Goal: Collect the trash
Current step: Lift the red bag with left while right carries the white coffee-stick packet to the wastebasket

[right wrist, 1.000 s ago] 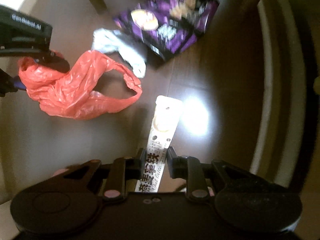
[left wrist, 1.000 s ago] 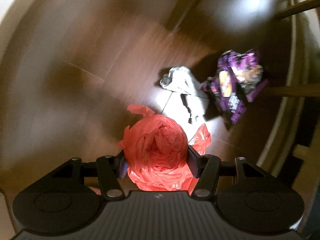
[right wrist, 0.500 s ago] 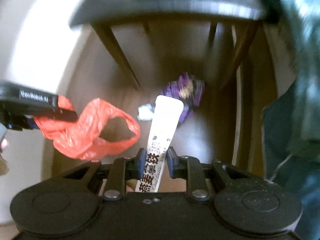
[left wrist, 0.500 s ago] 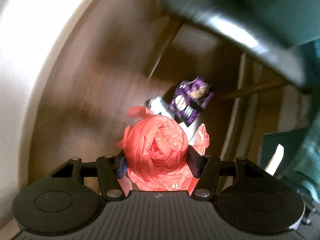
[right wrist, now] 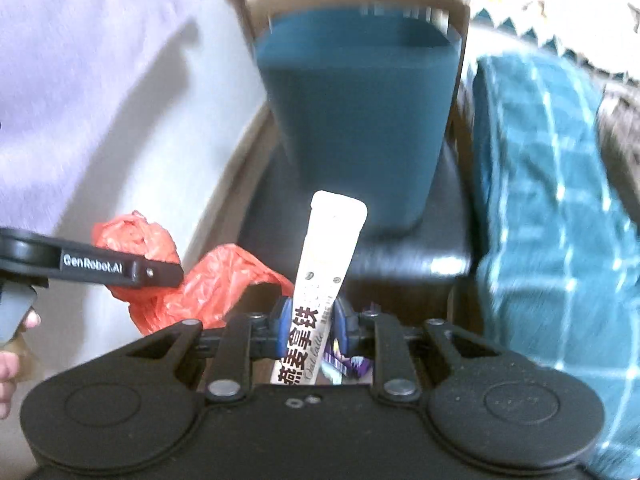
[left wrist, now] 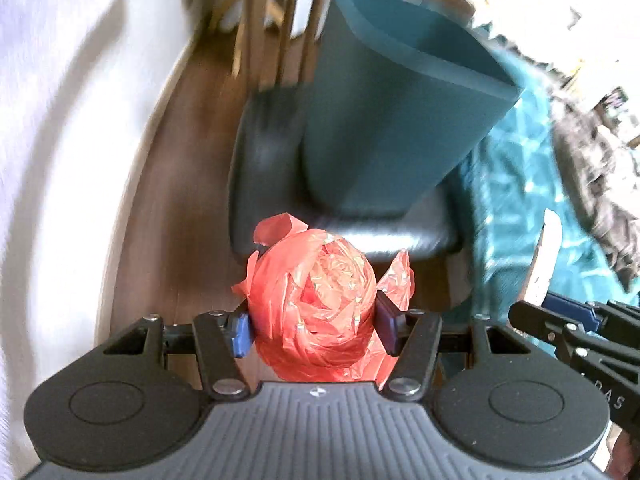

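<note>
Between the left tongs [left wrist: 313, 326], clamped on it, sits a red bag [left wrist: 316, 304]: light, crinkly, slippery film, probably best pinched at its bunched middle. Right tongs [right wrist: 308, 322] clamp a stiff, flat sachet [right wrist: 320, 280] low down, near a teal bin [right wrist: 356, 120] on the chair.

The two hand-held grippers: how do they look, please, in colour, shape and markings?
Both are black plastic. The left gripper has a grey ribbed body, two round discs, silver rivets, blue finger pads. The right gripper has a speckled black body and blue pads. White "GenRobot.AI" lettering marks the left gripper's side.
</note>
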### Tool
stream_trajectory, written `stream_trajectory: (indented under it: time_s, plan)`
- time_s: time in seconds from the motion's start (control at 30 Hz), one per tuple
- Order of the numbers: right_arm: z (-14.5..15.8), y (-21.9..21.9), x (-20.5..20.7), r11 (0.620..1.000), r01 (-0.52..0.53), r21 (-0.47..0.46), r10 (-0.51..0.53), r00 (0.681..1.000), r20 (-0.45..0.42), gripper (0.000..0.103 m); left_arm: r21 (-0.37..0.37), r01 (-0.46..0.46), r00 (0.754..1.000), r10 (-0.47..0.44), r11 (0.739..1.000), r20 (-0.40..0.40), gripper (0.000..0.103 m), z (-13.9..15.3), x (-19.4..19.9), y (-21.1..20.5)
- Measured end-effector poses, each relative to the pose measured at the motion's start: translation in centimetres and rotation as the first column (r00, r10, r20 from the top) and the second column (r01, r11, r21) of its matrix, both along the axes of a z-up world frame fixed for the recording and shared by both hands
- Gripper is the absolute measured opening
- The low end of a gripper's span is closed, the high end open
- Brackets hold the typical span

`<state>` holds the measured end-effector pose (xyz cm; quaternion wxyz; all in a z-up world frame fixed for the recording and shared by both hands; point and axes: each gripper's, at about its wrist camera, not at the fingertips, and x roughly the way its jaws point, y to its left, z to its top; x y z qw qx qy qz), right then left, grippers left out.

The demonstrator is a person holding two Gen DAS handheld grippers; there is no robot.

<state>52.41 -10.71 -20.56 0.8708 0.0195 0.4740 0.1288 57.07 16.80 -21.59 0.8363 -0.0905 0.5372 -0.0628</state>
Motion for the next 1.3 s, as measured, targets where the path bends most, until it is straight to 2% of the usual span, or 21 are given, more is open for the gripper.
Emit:
stream_trajectory:
  time_s: [0.1,0.17,0.23,0.43,0.53,0.63,0.73,0.87,1.1,1.3]
  plan:
    - [4.3,0.3,0.2,1.0,0.018,0.005,-0.018,0.997,0.081,0.022,-0.014,0.024,0.997,-0.023,1.0,0.08,0.057,4.1,0.8,0.0]
    - [5.6,0.4,0.8,1.0,0.029,0.008,-0.03,0.992,0.121,0.022,-0.02,0.039,0.99,-0.036,0.999,0.133,0.057,6.8,1.3,0.0]
    - [8.3,0.4,1.2,0.999,0.035,-0.001,-0.034,0.985,0.17,0.022,-0.018,0.056,0.981,-0.052,0.998,0.187,0.058,9.7,1.8,-0.2]
    - [13.1,-0.2,3.1,0.998,0.053,-0.019,-0.046,0.957,0.288,0.022,0.036,0.092,0.948,-0.098,0.995,0.301,0.058,14.8,4.1,-1.7]
    - [14.5,-0.9,5.1,0.998,0.063,-0.012,-0.056,0.947,0.316,0.022,0.066,0.092,0.935,-0.109,0.994,0.338,0.058,16.5,6.0,-2.8]
    - [14.5,-1.7,8.0,0.999,0.052,-0.017,-0.044,0.943,0.329,0.022,0.114,0.081,0.926,-0.118,0.99,0.359,0.058,17.4,8.1,-4.1]
    - [14.2,-2.5,10.9,0.999,0.029,-0.016,-0.022,0.944,0.329,0.022,0.162,0.06,0.928,-0.115,0.985,0.355,0.058,17.2,11.3,-5.8]
    - [12.9,-3.4,15.7,1.0,-0.022,-0.01,0.024,0.958,0.287,0.022,0.197,0.03,0.95,-0.089,0.98,0.3,0.058,15.5,16.4,-8.1]
    - [8.7,-3.7,24.0,0.986,-0.154,-0.061,0.163,0.969,0.188,0.022,0.255,-0.01,0.985,-0.035,0.967,0.17,0.058,10.3,24.2,-10.9]
    - [4.8,-3.2,28.5,0.968,-0.233,-0.09,0.241,0.966,0.092,0.022,0.325,0.049,0.997,-0.064,0.944,0.036,0.058,5.0,28.3,-13.4]
